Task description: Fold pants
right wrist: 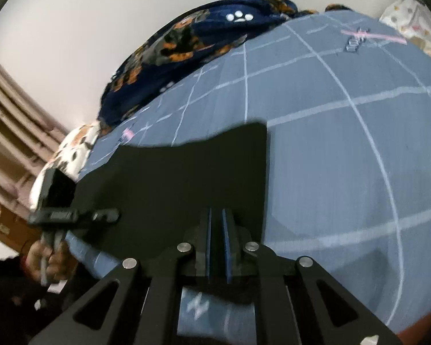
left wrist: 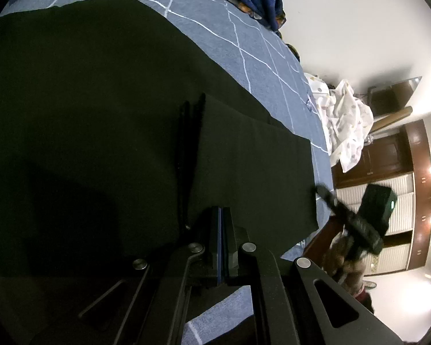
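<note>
On the grey sheet [right wrist: 330, 158] — black pants [left wrist: 100, 100], flat, one fold.

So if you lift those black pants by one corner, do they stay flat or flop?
Probably flop: the black pants lie limp and flat on the grey bedsheet, their folded layer hugging the cloth beneath. Likely light, and unlikely to slide.

Blue sheet [right wrist: 344, 158] right of black pants [right wrist: 172, 178] lies open, room to pass. Beyond pants a rumpled dark blanket [right wrist: 201, 37] blocks the far edge; white cloth [left wrist: 347, 120] heaped at pants' end, approx.
</note>
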The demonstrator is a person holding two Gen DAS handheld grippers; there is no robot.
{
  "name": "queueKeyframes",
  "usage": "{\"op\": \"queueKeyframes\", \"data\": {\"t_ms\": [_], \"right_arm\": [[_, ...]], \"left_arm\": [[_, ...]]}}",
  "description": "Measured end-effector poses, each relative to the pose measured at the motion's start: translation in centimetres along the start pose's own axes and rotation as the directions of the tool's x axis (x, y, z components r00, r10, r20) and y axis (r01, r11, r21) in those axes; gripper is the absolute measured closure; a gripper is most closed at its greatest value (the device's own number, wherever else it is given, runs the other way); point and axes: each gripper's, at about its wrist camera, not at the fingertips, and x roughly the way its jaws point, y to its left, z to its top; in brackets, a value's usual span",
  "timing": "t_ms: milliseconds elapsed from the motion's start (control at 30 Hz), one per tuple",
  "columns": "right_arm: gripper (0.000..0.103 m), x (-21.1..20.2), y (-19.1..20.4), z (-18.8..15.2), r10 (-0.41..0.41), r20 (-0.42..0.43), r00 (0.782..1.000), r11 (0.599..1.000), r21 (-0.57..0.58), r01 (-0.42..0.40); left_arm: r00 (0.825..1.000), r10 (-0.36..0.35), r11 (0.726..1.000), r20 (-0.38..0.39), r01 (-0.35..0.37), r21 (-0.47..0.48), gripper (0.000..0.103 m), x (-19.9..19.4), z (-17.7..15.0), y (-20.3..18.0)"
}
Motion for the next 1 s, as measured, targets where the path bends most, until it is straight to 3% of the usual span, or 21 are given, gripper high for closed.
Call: {"op": "queueKeyframes", "data": {"t_ms": [233, 300, 433, 600, 767, 833, 1000], "right_arm": [[0.096, 2.8, -0.6, 4.5, -0.085, 0.016, 0.996, 0.996, 0.035, 0.084], [0.103, 3.4, -1.3, 4.6, -0.1, 0.005, 0.995, 0.993, 0.059, 0.1], [0.103, 3.7, -1.1, 4.4, -0.134, 0.012, 0.991, 0.99, 0.049, 0.134], [0.103, 4.1, 0.5, 4.3, -0.223, 0.012, 0.975, 0.973, -0.05, 0.223], [0.103, 3.5, 0.9, 5.0, -0.244, -0.021, 0.97, 0.97, 0.001, 0.244], [0.092, 2.4, 2.6, 4.7, -0.263, 0.032, 0.964, 0.964, -0.031, 0.264], [0.09, 0.2, 8.7, 2.7, -0.141, 0.11, 0.984, 0.979, -0.13, 0.155]], "left_arm": [[1.0, -0.012, 1.0, -0.004, 0.012, -0.006, 0.099, 0.2, 0.1, 0.3], [1.0, -0.014, 1.0, -0.006, 0.014, -0.005, 0.099, 0.2, 0.2, 0.4], [1.0, -0.022, 1.0, -0.003, 0.022, -0.012, 0.099, 0.2, 0.1, 0.5], [1.0, -0.017, 1.0, 0.011, 0.017, 0.012, 0.099, 0.0, -0.2, 0.4], [1.0, -0.002, 0.999, 0.015, 0.002, 0.035, 0.099, -0.4, -0.2, -0.2], [0.998, 0.025, 0.995, 0.053, -0.03, 0.092, 0.098, -1.9, -0.4, -1.2], [0.992, 0.011, 0.982, 0.13, -0.036, 0.187, 0.094, -7.7, -0.7, -1.8]]}}
